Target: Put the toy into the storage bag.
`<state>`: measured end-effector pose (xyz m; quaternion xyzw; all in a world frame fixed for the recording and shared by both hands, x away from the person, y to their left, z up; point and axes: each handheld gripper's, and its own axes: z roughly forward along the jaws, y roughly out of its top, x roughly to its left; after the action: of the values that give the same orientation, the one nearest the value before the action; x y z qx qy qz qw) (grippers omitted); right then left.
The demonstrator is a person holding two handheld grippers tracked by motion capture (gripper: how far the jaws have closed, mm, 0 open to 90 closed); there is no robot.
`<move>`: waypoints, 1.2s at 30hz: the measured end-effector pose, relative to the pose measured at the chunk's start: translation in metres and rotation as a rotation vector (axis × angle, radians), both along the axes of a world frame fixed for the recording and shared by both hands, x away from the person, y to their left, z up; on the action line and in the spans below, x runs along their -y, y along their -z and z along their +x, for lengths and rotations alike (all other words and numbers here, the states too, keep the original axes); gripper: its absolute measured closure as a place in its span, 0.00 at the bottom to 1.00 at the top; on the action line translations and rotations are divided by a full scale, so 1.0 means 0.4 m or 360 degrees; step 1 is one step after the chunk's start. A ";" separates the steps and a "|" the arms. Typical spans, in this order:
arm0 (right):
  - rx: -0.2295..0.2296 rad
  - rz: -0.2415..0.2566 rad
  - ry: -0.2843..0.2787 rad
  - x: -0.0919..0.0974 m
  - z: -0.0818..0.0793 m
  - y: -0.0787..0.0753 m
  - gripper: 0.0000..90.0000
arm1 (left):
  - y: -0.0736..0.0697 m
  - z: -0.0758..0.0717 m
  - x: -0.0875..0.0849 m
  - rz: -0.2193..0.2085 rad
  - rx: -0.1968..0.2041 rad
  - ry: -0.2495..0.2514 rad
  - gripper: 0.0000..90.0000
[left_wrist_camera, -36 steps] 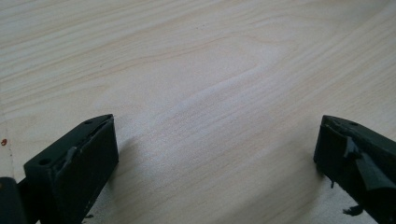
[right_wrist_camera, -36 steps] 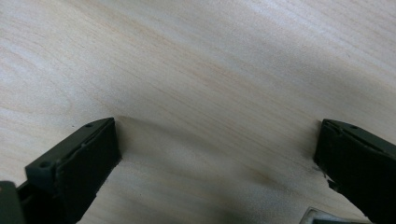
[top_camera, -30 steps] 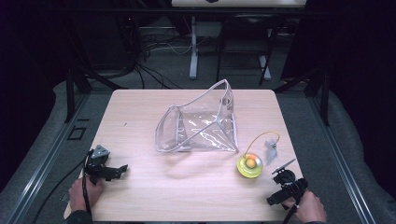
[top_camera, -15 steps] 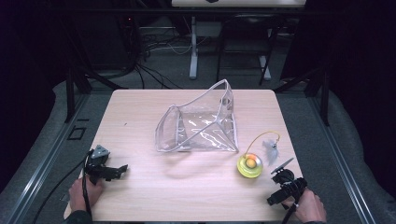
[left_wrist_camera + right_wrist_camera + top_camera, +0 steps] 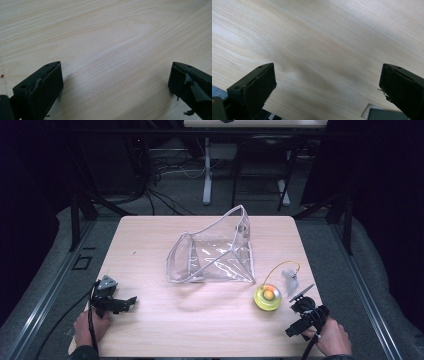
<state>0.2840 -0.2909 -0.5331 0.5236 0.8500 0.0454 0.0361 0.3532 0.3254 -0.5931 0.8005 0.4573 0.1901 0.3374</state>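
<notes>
Both grippers, L point(image 5: 131, 300) & R point(image 5: 299, 301), wide apart, empty; clear pouch point(image 5: 215, 254) mouth facing up-left.

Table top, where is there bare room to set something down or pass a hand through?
Bare wood runs along the near edge between the left gripper and the right gripper, and on the left side beside the clear pouch. The right near corner is crowded: yellow toy, small clear piece.
</notes>
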 end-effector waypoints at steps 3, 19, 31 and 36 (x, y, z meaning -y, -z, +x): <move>-0.0001 0.0007 -0.0009 -0.001 0.002 -0.011 0.00 | 0.000 0.000 0.000 0.0000 0.0000 0.0000 0.00; 0.0028 0.0045 -0.0094 -0.002 0.024 -0.138 0.00 | 0.000 0.000 0.000 0.0000 0.0000 0.0000 0.00; 0.0080 0.0044 -0.0105 -0.013 0.056 -0.210 0.00 | 0.000 0.000 0.000 0.0000 0.0000 0.0000 0.00; 0.0116 0.0055 -0.0092 -0.008 0.069 -0.249 0.00 | 0.000 0.000 0.000 0.0000 0.0000 0.0001 0.00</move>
<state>0.3115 -0.2876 -0.4335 0.4973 0.8620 0.0802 0.0567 0.3533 0.3255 -0.5931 0.8007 0.4571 0.1901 0.3374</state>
